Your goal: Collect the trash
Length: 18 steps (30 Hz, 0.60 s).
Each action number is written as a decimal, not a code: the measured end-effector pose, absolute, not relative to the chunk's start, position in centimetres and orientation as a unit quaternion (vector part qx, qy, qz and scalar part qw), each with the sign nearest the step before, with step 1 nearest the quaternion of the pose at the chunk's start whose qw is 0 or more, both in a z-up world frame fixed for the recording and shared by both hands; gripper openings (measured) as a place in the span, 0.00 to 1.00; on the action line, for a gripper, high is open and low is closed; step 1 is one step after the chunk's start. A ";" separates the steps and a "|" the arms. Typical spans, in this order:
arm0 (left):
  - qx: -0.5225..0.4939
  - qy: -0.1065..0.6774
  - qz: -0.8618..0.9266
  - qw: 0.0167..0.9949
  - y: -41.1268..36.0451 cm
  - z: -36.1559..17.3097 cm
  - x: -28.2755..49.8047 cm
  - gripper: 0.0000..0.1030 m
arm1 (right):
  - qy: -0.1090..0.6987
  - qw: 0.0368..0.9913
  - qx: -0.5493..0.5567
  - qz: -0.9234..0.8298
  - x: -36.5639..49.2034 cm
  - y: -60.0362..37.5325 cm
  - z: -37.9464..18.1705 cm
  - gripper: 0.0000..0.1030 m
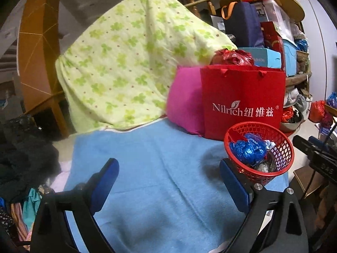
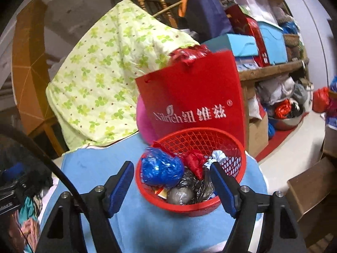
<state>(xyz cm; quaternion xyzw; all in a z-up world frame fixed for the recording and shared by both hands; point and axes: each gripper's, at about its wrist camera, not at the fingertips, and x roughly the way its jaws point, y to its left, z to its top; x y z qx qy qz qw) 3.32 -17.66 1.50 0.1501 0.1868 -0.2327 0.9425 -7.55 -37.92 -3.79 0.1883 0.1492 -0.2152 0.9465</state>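
A red mesh basket (image 2: 190, 168) is sitting on a light blue blanket (image 1: 158, 179), right in front of a red "Nilrich" paper bag (image 1: 242, 101) that is standing upright with a pink cushion (image 1: 185, 101) beside it. Inside the basket the trash is lying in a heap — a crumpled blue plastic bag (image 2: 161, 170), a red scrap (image 2: 194, 163), a whitish wad (image 2: 219, 156) and grey crinkled plastic (image 2: 185, 191).

The right gripper (image 2: 171, 181) is hovering just over the near rim, its blue-padded fingers (image 2: 122, 183) standing wide with nothing clamped between them. The left gripper (image 1: 168, 181) is hanging over bare blanket, fingers spread wide and empty — the basket is sitting just past its right-hand finger. A green clover-print quilt (image 1: 126, 63) is leaning up behind.
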 end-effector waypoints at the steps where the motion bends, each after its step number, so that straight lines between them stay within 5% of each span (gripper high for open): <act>1: 0.148 0.185 -0.231 0.943 -17.4 1.8 3.0 0.94 | 0.151 0.949 0.177 -0.214 -8.0 -37.2 -3.0 0.77; 18: 0.141 0.143 -0.228 0.953 -14.3 7.1 -3.0 0.96 | 0.126 0.966 0.112 -0.194 -14.8 -30.4 4.8 0.83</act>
